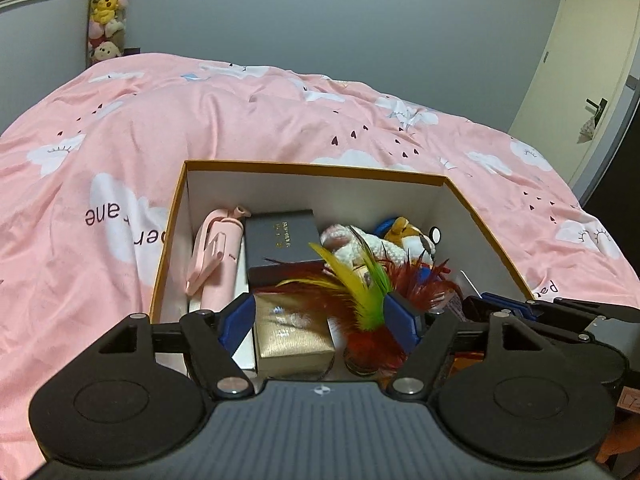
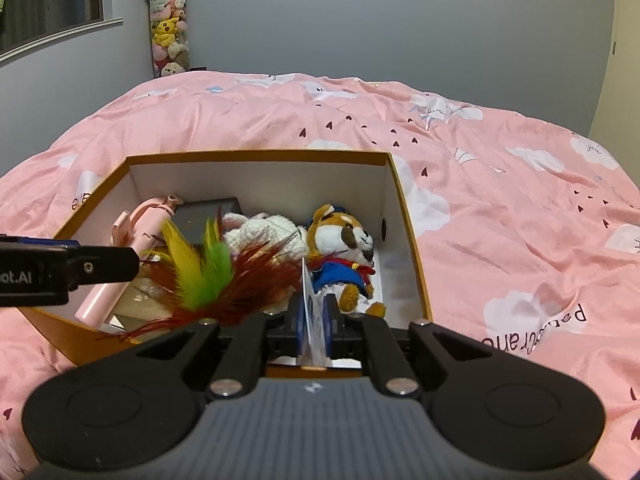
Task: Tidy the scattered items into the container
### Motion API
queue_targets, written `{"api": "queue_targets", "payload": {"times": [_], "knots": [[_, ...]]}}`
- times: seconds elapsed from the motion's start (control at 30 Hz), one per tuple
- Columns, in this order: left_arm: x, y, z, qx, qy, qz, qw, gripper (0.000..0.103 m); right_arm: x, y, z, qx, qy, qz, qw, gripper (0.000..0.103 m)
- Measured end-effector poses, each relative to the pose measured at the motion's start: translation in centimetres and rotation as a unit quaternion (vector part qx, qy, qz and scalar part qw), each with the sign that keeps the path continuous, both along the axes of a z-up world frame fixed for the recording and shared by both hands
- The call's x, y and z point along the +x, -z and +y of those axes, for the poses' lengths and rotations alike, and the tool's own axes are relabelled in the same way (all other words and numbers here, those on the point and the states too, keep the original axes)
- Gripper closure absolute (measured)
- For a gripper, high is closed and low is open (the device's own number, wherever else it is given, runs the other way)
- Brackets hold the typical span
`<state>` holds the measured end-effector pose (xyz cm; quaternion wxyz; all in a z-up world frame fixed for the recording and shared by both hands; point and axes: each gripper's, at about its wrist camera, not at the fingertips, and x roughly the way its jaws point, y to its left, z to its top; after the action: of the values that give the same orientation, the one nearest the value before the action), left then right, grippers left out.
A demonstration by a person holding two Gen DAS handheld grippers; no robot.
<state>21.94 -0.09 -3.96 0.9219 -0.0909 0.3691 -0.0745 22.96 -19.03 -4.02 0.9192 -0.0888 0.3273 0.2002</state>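
Observation:
An orange-rimmed cardboard box (image 1: 312, 166) (image 2: 256, 155) sits on the pink bed. Inside lie a pink handheld fan (image 1: 218, 260), a dark box (image 1: 282, 240), a gold box (image 1: 294, 336), a white knitted toy (image 1: 352, 248) and a plush animal in blue (image 2: 340, 248). My left gripper (image 1: 320, 320) hangs open over the box's near end. The gold box and a red, yellow and green feather shuttlecock (image 1: 366, 300) (image 2: 208, 272) lie between its blue fingers (image 1: 236, 320), unpinched. My right gripper (image 2: 314, 312) is shut on a thin white card (image 2: 308, 288), held upright over the box's near edge.
The pink quilt (image 2: 500, 200) with cloud prints spreads all around the box. A tall tube of plush toys (image 2: 168, 32) stands in the far corner by a window. A door (image 1: 576, 80) is at the far right. The left gripper's finger (image 2: 100, 266) reaches in from the left.

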Motion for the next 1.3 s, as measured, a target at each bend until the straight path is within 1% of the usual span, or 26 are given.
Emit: {"api": "queue_targets", "payload": {"times": [0.07,0.13,0.17,0.27,0.37,0.43,0.47,0.53,0.63,0.7,0.77,0.83,0.87,1.03,1.13,1.2,1.3], "knots": [[-0.3,-0.2,0.1,-0.005,-0.002,0.003,1.0,0.015,-0.4,-0.2,0.0,-0.003,0.0,-0.006,1.0,0.089],[-0.6,-0.4,0.2,-0.007,-0.006,0.003,1.0,0.015,-0.9,-0.6,-0.1,-0.004,0.001,-0.014,1.0,0.08],[-0.8,-0.6,0.3,-0.006,-0.011,0.002,0.9999,0.015,-1.2,-0.8,-0.2,-0.002,0.002,-0.018,1.0,0.079],[-1.3,-1.1,0.5,0.005,-0.029,-0.002,0.9996,0.014,-2.2,-1.6,-0.6,0.005,0.004,-0.027,1.0,0.073],[-1.9,-1.6,0.5,0.018,-0.036,-0.014,0.9991,0.014,-3.0,-2.4,-0.9,0.017,0.007,-0.034,0.999,0.067],[-2.3,-1.9,0.5,0.027,-0.048,-0.023,0.9982,0.014,-3.5,-3.0,-1.1,0.03,0.012,-0.037,0.999,0.053],[-2.5,-2.0,0.5,0.029,-0.053,-0.027,0.9978,0.014,-3.7,-3.3,-1.2,0.038,0.015,-0.039,0.998,0.049],[-2.8,-2.2,0.5,0.033,-0.055,-0.032,0.9974,0.014,-4.0,-3.7,-1.3,0.056,0.02,-0.041,0.997,0.032],[-3.2,-2.4,0.3,0.042,-0.049,-0.044,0.9969,0.014,-4.5,-4.1,-1.3,0.08,0.028,-0.045,0.995,0.021],[-3.6,-2.3,0.0,0.06,-0.053,-0.056,0.9952,0.014,-4.7,-4.1,-1.2,0.09,0.033,-0.049,0.994,0.016],[-3.5,-2.0,-0.3,0.072,-0.048,-0.053,0.9949,0.014,-4.9,-3.9,-1.1,0.093,0.035,-0.051,0.994,0.014],[-3.4,-1.5,-0.4,0.072,-0.039,-0.047,0.9956,0.015,-5.0,-3.5,-0.9,0.091,0.037,-0.051,0.994,0.013],[-3.4,-1.2,-0.5,0.073,-0.041,-0.044,0.9955,0.015,-5.1,-3.2,-0.7,0.089,0.037,-0.05,0.994,0.013],[-3.1,0.4,-0.3,0.064,-0.042,-0.03,0.9966,0.015,-5.2,-2.1,-0.3,0.07,0.04,-0.058,0.995,0.013],[-2.9,1.1,-0.4,0.07,-0.039,-0.025,0.9964,0.015,-4.9,-1.7,-0.1,0.061,0.038,-0.063,0.995,0.013],[-2.8,1.5,-0.4,0.07,-0.039,-0.021,0.9966,0.015,-4.6,-1.4,-0.1,0.058,0.038,-0.063,0.996,0.012],[-2.6,2.0,-0.2,0.059,-0.041,-0.018,0.9972,0.015,-4.1,-0.9,-0.2,0.057,0.039,-0.056,0.996,0.012]]}}
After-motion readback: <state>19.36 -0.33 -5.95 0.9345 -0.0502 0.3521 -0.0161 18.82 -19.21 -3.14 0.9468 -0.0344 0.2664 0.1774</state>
